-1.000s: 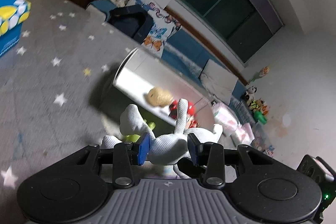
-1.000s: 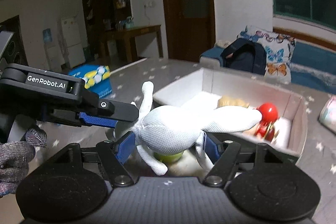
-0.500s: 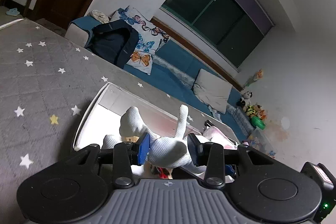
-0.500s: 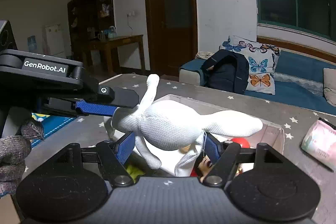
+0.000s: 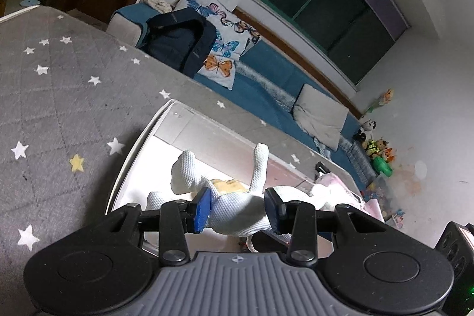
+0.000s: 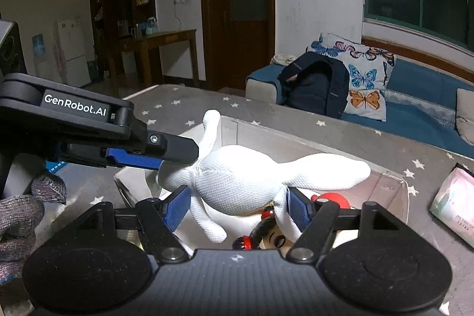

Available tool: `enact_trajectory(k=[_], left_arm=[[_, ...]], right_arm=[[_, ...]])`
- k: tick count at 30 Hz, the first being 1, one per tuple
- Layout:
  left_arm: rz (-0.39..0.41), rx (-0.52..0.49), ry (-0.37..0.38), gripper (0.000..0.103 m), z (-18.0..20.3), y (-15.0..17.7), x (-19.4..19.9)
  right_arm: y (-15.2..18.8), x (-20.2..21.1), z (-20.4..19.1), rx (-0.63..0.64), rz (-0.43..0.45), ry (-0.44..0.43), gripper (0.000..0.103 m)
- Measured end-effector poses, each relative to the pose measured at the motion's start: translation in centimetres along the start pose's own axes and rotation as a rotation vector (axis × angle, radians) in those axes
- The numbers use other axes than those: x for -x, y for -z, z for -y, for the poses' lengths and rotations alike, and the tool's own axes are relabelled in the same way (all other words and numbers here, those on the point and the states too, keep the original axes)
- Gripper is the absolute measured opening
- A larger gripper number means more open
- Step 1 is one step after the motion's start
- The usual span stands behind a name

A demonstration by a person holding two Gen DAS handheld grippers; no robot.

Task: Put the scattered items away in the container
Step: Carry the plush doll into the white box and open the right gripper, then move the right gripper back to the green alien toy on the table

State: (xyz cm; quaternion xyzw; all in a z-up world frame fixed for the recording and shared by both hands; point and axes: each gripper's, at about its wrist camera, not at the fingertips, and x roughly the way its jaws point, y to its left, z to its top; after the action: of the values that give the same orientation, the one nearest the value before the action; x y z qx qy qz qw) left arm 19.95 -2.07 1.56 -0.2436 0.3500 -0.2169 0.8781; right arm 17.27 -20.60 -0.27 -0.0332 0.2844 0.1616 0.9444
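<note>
Both claws gripped one white plush toy (image 6: 237,185) above the open box (image 6: 385,182). In the right wrist view, the right claw (image 6: 237,211) occupied the lower centre of the frame, its blue pads pressed against the toy's body from both sides at a moderate opening. The left claw (image 6: 174,156) entered from the left edge of that frame, its blue-padded finger lying against the toy's upper left part. A gloved hand (image 6: 20,215) showed at the lower left edge. In the left wrist view, the left claw (image 5: 237,209) sat at the lower centre, its blue pads closed on the toy (image 5: 237,215), whose limbs rose toward the frame's middle. The toy hung over the box interior, not resting on its floor. The box (image 5: 136,156) had pale walls and stood on a grey surface with star print (image 5: 59,96). Inside the box, in the right wrist view, a doll (image 6: 272,239) with dark hair lay below the toy, and a red round item (image 6: 328,199) lay just beside it toward the right. In the left wrist view, a tan item (image 5: 228,185) lay in the box behind the toy. A pink-and-green packet (image 6: 453,203) lay on the grey surface at the right edge of the right wrist view, outside the box. A dark backpack (image 6: 317,88) and a butterfly pillow (image 6: 364,79) sat on a blue sofa in the upper right.
</note>
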Motion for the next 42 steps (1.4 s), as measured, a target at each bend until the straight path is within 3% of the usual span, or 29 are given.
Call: enact_trajectory(k=[21,42], left_arm=[[-0.029,0.031,-0.022,0.042,-1.1,0.1,-0.2],[-0.006,-0.1,-0.071,0.042,1.8,3.2,3.1]], right_arm=[[0.0,-0.4,-0.2,0.024,-0.008,0.034,0.078],[1.2,3.7,-1.7,0.004,0.048,0.006,0.082]])
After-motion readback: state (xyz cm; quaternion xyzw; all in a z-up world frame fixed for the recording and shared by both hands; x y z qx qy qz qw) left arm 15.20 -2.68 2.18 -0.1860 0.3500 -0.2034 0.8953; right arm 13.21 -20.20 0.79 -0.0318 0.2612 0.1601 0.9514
